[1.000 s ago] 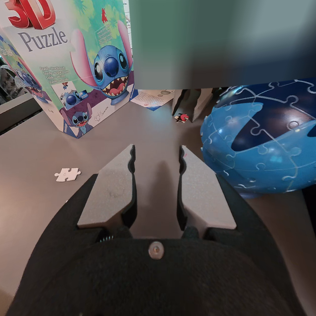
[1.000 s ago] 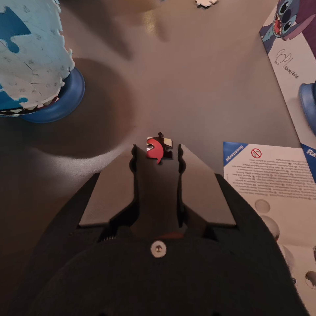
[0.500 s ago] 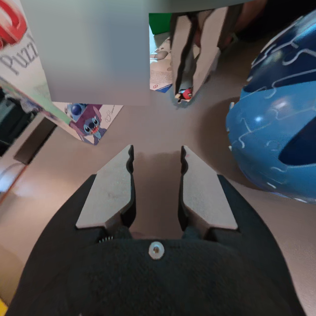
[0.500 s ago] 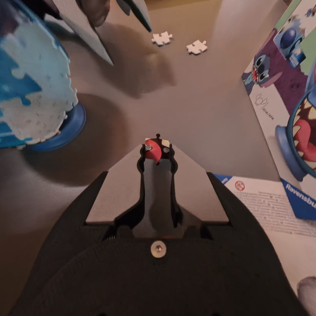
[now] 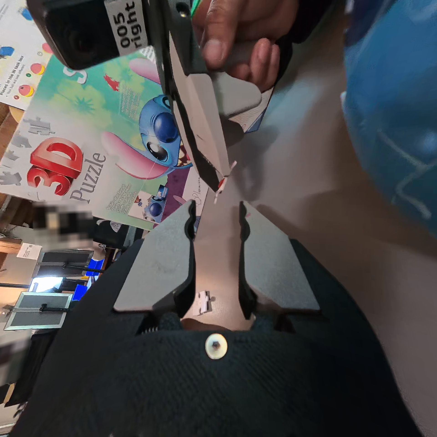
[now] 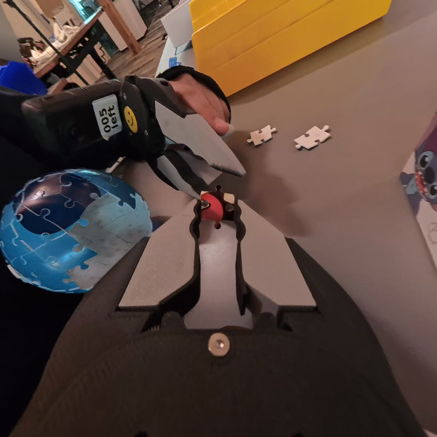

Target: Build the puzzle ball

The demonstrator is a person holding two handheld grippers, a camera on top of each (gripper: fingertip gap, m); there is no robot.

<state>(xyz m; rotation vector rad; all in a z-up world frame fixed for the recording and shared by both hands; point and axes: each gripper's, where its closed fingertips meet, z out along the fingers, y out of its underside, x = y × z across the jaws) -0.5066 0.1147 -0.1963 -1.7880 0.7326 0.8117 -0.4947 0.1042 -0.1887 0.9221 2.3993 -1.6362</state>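
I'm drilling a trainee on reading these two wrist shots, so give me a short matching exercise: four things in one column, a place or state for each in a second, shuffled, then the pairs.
Things
1. red puzzle piece
2. left gripper
3. puzzle ball
4. two white pieces

States
A. open, holding nothing
B. flat on the table, blank side up
C. pinched at the right gripper tips
D. partly built, gaps in its shell

Pairs: 1-C, 2-A, 3-D, 4-B

printed puzzle box [image 5: 78, 132], labelled camera tags [image 6: 107, 117]
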